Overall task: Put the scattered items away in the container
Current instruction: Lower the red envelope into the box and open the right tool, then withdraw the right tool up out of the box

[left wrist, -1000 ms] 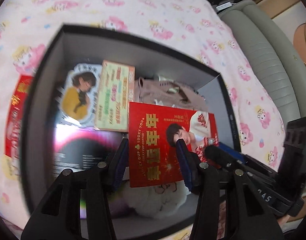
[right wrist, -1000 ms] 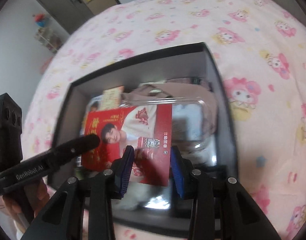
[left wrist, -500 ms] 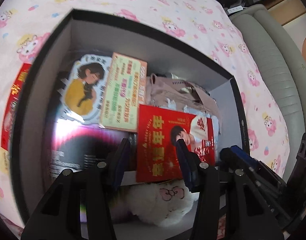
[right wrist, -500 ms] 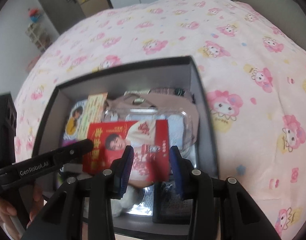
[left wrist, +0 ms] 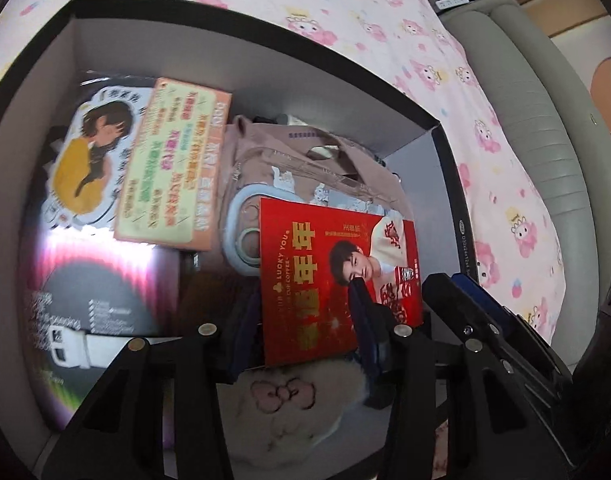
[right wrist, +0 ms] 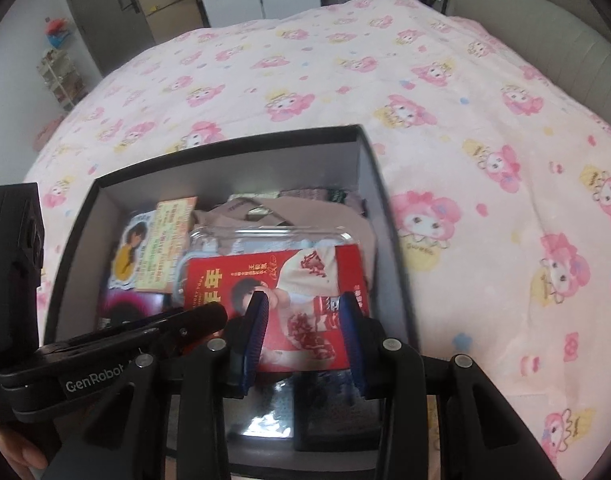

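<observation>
The red card lies flat in the box (long axis toward the far wall). The left gripper is closing, parted and empty, above it; the right gripper hangs half-open, empty.

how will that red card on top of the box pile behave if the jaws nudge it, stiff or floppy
The red card looks thin and flat, so it probably bends easily. Its printed face seems smooth, so it may slide off the clear plastic case it lies on. It likely weighs very little, so a light push should shift it.
</observation>
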`<action>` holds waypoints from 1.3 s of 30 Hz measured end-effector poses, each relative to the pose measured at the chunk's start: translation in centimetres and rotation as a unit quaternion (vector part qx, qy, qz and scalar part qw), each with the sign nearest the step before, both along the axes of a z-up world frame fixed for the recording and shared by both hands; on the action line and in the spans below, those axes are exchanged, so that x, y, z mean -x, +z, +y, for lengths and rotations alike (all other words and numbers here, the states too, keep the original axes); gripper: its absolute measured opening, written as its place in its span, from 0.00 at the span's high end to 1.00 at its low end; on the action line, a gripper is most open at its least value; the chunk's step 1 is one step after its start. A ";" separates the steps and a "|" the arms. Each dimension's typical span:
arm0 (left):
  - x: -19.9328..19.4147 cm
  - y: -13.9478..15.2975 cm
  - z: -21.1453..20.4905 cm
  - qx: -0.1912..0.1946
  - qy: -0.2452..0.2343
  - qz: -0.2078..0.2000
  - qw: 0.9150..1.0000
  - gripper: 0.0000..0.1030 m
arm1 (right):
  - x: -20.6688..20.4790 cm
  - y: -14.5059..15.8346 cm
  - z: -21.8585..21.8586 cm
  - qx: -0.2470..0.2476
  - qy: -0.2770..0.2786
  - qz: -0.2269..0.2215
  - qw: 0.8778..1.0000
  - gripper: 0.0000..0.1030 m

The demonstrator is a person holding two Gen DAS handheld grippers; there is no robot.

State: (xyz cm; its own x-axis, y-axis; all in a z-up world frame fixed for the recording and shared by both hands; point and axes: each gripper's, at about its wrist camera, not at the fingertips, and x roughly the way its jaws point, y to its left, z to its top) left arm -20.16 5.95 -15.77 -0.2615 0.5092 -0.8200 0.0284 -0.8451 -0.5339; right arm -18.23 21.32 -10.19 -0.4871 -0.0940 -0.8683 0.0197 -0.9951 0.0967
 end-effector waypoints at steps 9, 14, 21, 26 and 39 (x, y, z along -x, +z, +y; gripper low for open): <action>-2.0 2.7 -1.9 -0.019 0.018 0.058 0.998 0.46 | -0.3 0.6 0.5 -0.010 -0.021 0.023 0.999 0.67; -3.7 4.9 -2.6 0.007 0.020 0.092 0.996 0.43 | -0.4 0.5 -0.8 -0.021 -0.015 0.027 0.999 0.67; -7.8 8.0 -3.9 0.019 0.018 0.143 0.989 0.42 | -4.3 2.8 -1.7 0.009 -0.019 0.061 0.998 0.63; -10.9 9.3 -5.8 0.036 0.012 0.158 0.987 0.42 | -8.0 4.6 -3.8 0.009 -0.018 0.090 0.996 0.63; -16.8 8.9 -15.7 0.026 0.080 0.159 0.984 0.44 | -11.7 4.9 -13.1 0.026 0.073 0.086 0.993 0.63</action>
State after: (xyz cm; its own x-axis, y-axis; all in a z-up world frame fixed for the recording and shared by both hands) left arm -3.33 -9.76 -6.84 -0.5826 0.4002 -0.7074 0.0010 -0.8700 -0.4930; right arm -6.56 8.24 -5.28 -0.6058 -0.2174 -0.7653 0.1846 -0.9741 0.1306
